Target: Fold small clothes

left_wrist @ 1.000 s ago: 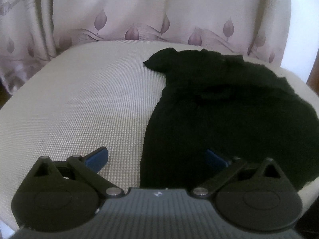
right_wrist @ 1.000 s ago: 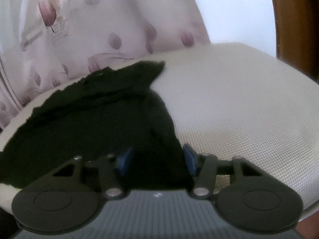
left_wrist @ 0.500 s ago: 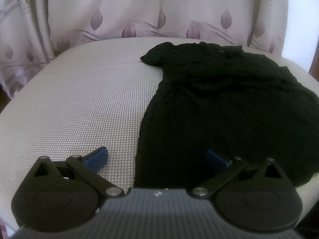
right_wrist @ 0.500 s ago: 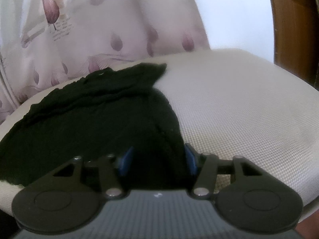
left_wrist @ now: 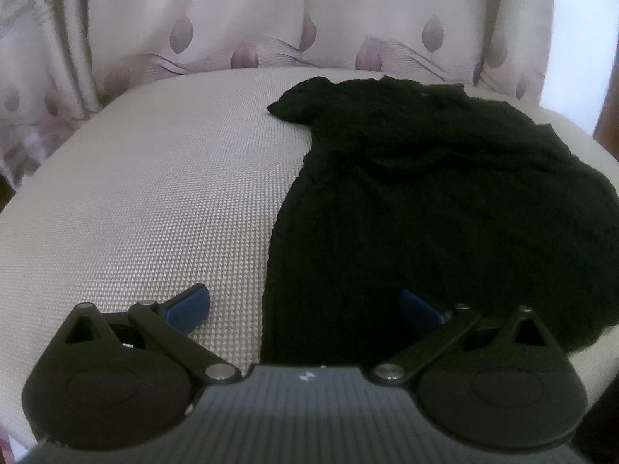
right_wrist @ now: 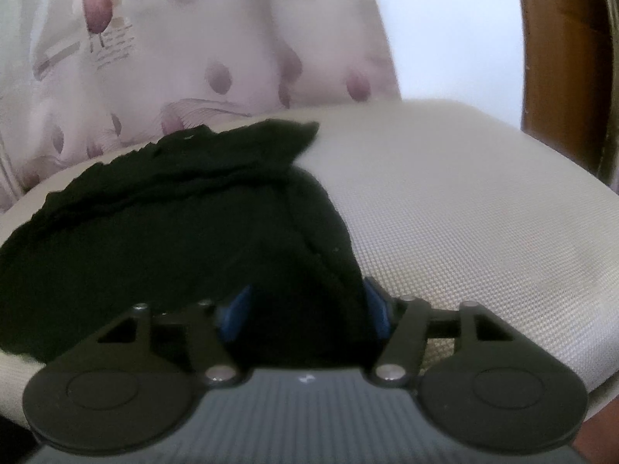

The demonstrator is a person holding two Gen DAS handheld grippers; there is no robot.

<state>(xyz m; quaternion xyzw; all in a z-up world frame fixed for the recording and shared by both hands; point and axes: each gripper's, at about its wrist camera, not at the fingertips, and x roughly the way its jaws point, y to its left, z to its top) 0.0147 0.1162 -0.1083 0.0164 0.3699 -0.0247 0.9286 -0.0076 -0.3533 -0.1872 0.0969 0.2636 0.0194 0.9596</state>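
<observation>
Black garment (left_wrist: pixel 445 201) lies spread on the cream cushion (left_wrist: pixel 154 193), no neat fold visible yet, so most work is left imo. Left tongs (left_wrist: pixel 305 303) gape wide, straddling its near hem. Right tongs (right_wrist: pixel 305 311) have just been opening, cloth between the pads, ungripped.

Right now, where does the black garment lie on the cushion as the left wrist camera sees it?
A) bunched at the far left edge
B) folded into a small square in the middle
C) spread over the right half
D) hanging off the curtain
C: the black garment covers the right side of the cushion, leaving the left side bare.
</observation>
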